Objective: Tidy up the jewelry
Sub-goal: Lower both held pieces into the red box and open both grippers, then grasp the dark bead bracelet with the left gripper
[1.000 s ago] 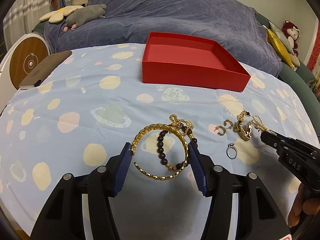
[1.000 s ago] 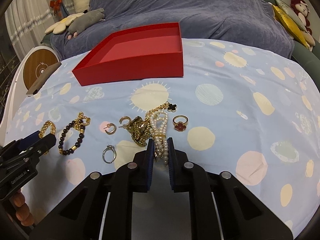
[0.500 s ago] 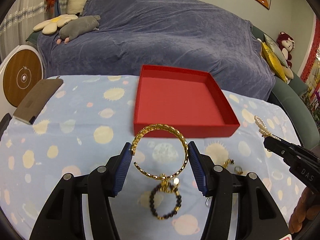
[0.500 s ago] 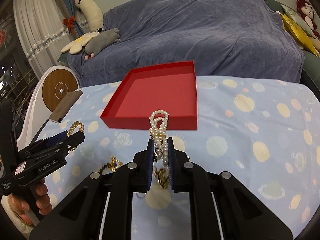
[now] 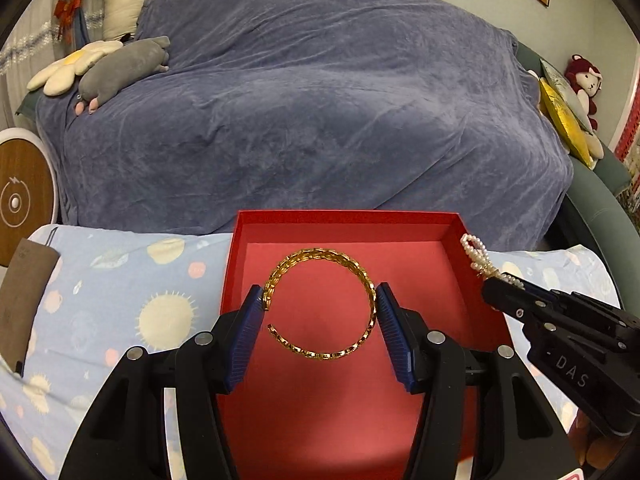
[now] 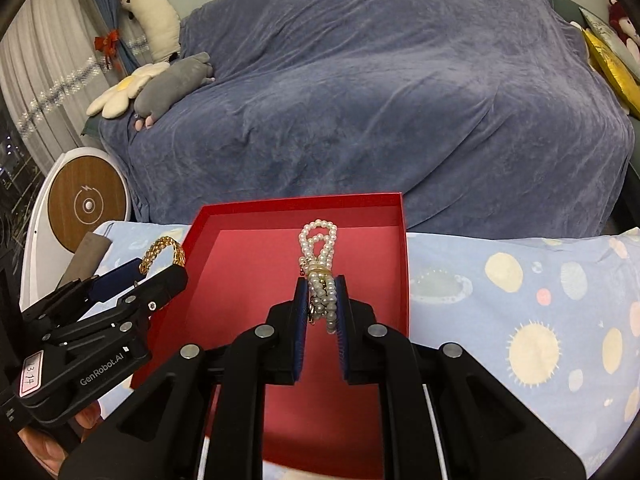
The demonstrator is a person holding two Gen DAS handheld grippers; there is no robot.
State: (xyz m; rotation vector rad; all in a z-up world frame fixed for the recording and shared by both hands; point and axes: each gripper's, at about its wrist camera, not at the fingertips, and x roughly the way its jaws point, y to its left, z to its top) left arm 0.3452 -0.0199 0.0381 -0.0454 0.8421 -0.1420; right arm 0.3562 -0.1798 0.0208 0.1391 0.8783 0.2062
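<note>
My left gripper (image 5: 320,300) is shut on a gold chain bangle (image 5: 348,266), held by its sides above the floor of the red tray (image 5: 344,218). My right gripper (image 6: 323,286) is shut on a looped pearl bracelet (image 6: 318,236) and holds it above the same red tray (image 6: 300,205). In the left wrist view the right gripper (image 5: 490,282) comes in from the right with the pearl bracelet (image 5: 474,248) over the tray's right wall. In the right wrist view the left gripper (image 6: 160,272) and the bangle (image 6: 164,248) are at the tray's left wall.
The tray sits on a light blue patterned cloth (image 5: 120,280) at the table's far side. A brown flat case (image 5: 24,300) lies at the left. A blue-covered sofa (image 5: 320,100) with soft toys (image 5: 124,68) stands behind. A round wooden-faced device (image 6: 88,204) stands at the left.
Both grippers lifted their jewelry off the cloth and carried it forward to above the red tray. The other jewelry on the cloth has dropped out of view.
</note>
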